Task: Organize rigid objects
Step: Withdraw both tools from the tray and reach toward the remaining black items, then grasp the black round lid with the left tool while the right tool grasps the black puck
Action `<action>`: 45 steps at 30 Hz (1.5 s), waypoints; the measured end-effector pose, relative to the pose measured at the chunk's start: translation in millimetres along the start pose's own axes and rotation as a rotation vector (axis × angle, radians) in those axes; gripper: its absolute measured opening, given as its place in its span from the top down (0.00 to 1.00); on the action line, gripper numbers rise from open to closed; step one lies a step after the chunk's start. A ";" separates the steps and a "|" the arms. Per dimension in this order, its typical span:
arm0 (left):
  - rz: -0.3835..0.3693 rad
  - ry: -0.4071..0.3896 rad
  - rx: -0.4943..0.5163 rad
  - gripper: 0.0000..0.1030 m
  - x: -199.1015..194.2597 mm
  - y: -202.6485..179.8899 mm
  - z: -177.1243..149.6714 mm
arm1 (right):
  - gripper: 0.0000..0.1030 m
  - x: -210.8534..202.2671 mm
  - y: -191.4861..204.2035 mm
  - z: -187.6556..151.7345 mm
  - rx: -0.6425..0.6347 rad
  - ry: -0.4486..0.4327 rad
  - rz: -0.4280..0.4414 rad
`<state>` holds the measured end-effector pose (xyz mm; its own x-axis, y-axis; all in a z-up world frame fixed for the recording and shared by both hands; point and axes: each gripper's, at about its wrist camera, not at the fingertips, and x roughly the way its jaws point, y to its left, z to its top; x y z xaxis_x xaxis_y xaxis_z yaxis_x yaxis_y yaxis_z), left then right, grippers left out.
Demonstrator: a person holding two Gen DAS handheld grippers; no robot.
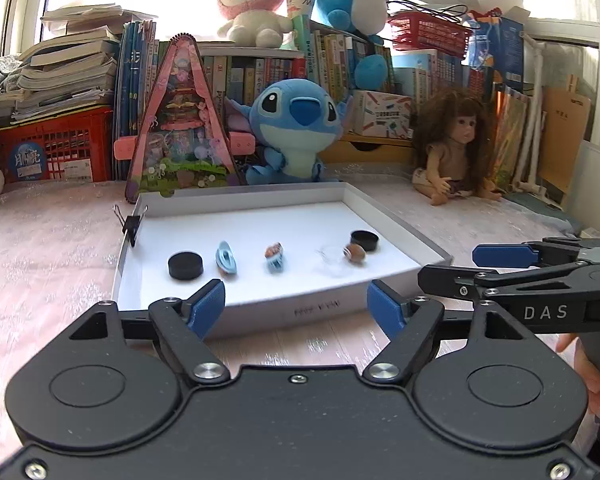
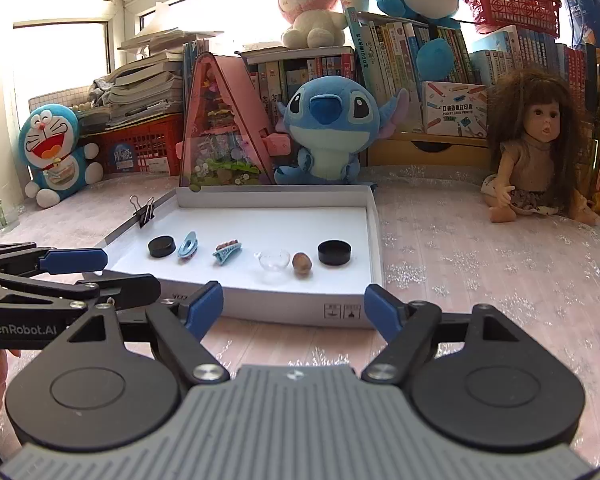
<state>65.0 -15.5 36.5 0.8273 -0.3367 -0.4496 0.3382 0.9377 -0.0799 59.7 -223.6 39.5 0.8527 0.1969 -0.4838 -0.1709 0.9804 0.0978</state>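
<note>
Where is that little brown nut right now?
In both views the nut lies in the white tray, toward its right side, between the clear glass dish and the black cap.

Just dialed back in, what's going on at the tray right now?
Nothing is being held. The left gripper and right gripper both hover open just short of the shallow white cardboard tray. Inside it, in a row, lie a black round cap, a light blue oval clip, a teal hair claw, a clear glass dish, a brown nut and a second black cap.
</note>
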 end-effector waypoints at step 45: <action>-0.060 0.021 0.029 0.47 -62.4 -1.9 -67.7 | 0.10 -67.0 22.9 -82.4 -0.109 -0.045 -0.042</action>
<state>-17.7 9.5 4.5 0.7956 -0.3903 -0.4634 0.4001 0.9128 -0.0819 -42.0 -214.3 2.5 0.8809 0.1582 -0.4460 -0.1856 0.9825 -0.0179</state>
